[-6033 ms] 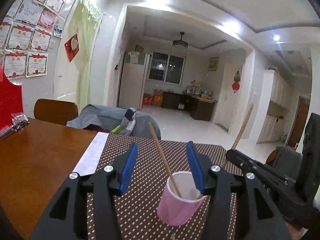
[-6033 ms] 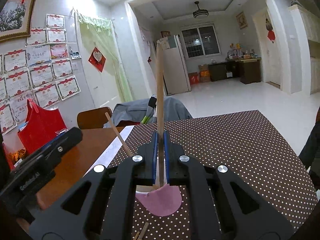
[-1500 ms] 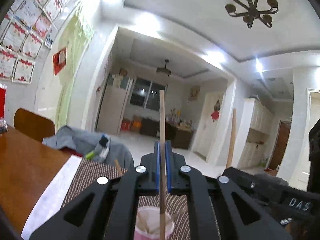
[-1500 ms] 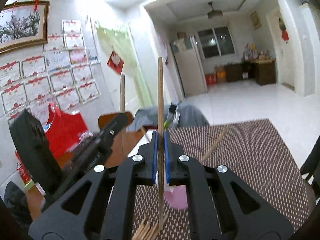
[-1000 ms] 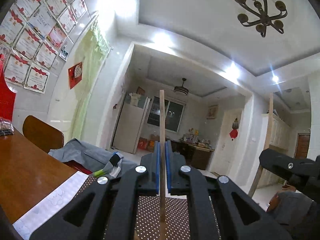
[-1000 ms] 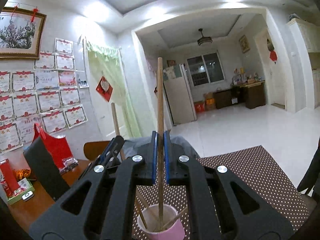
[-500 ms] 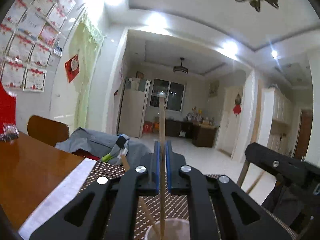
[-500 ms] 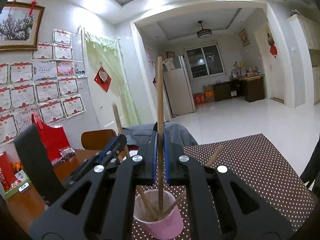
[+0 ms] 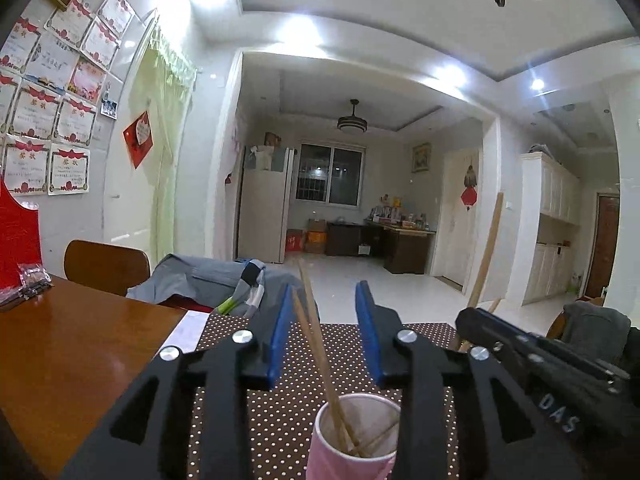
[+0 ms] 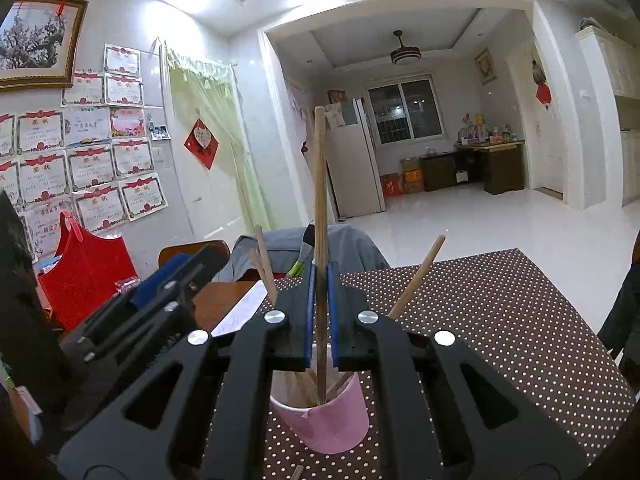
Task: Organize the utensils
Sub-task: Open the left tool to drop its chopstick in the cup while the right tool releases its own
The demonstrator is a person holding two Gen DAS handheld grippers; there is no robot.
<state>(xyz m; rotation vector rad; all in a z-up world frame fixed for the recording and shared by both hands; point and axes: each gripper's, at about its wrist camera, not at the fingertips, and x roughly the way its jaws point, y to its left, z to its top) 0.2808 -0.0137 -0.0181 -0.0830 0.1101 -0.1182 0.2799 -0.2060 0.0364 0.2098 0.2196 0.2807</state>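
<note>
Left wrist view: your left gripper (image 9: 323,336) jaws are opening, blue pads apart; two thin wooden chopsticks (image 9: 316,344) lean between them, touching neither pad, lower ends down in the pink paper cup (image 9: 352,440) on the brown polka-dot mat (image 9: 280,420) covering the wooden desk (image 9: 72,360). Right wrist view: your right gripper (image 10: 320,316) jaws are clamped tight on one upright wooden chopstick (image 10: 320,200), its lower tip inside that cup, alongside other sticks leaning on the rim.
</note>
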